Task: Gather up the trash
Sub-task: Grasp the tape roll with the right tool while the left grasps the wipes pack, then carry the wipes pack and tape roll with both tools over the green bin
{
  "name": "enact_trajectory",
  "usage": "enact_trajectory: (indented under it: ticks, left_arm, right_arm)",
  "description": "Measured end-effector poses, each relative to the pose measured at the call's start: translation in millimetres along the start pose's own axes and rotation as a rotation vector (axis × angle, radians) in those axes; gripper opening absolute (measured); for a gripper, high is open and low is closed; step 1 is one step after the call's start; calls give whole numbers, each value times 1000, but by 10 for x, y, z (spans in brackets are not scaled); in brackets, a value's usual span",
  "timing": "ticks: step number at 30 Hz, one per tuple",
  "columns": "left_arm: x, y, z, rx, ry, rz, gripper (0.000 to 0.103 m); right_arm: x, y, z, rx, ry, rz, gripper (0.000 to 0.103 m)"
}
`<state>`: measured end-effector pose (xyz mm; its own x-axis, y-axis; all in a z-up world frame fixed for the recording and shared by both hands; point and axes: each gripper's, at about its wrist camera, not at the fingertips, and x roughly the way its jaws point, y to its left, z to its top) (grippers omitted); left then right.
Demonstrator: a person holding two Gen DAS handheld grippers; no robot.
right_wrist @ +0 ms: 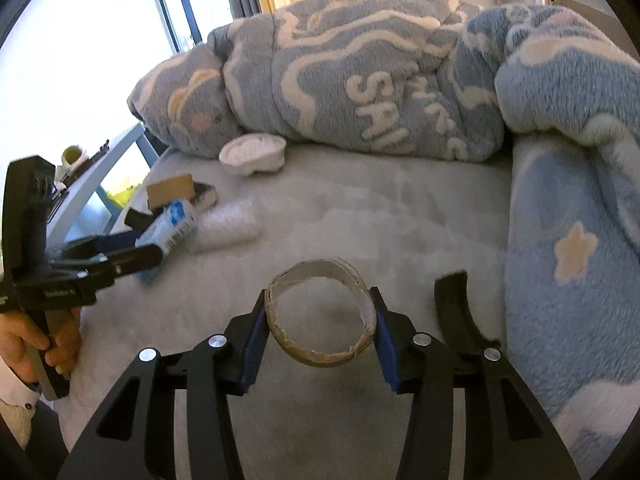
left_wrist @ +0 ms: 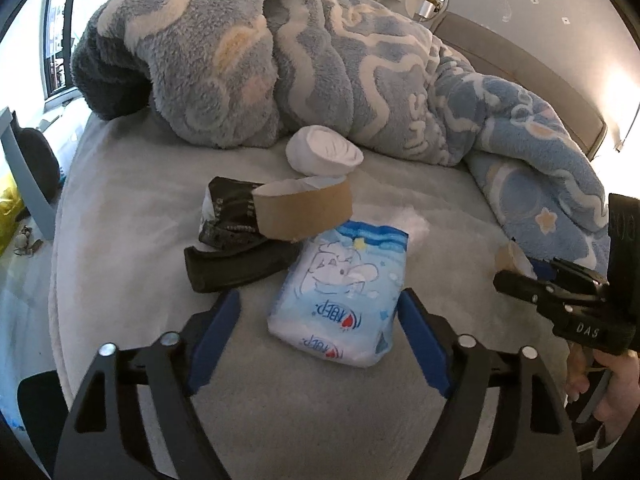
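Note:
On the grey bed sheet point(left_wrist: 140, 208) lies a pile of trash: a blue-white tissue packet point(left_wrist: 342, 292), a brown cardboard tape ring point(left_wrist: 304, 208), a black crumpled wrapper point(left_wrist: 228, 216) and a flat black piece point(left_wrist: 236, 268). My left gripper point(left_wrist: 318, 320) is open, its blue pads either side of the packet's near end. My right gripper point(right_wrist: 320, 328) is shut on a second cardboard ring point(right_wrist: 322, 316), held above the sheet. The right gripper also shows at the right edge of the left wrist view point(left_wrist: 516, 276). The pile shows at the left of the right wrist view, with the tissue packet point(right_wrist: 172, 224).
A white rolled sock point(left_wrist: 324, 154) lies by the bunched blue fleece blanket point(left_wrist: 320, 68); the blanket wraps round the right side point(right_wrist: 568, 208). A clear crumpled wrapper point(right_wrist: 228, 224) lies beside the pile. A curved black piece point(right_wrist: 456, 304) lies right of my right gripper. The bed's left edge drops to the floor.

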<state>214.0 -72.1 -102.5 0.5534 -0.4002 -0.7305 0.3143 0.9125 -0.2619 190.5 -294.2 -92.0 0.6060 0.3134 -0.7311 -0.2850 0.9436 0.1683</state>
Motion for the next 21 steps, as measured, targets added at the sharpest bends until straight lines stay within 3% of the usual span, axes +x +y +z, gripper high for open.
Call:
enact_trajectory:
  ticks: [4,12,14,21]
  left_arm:
    - [8,-28,22,9,13,-35,67]
    - [76,-41,-16,31,39,-37,67]
    - [78,-37,-21,28,35,-29,60]
    - [21,-43,-28,29,34,-53,56]
  right_arm:
    - [41,1,41,10,3,0,48]
    - [90,118,84,-3,1,9,48]
    - [95,149,93,-7,2,10,48]
    - [83,261,139,-14,-5,12,48]
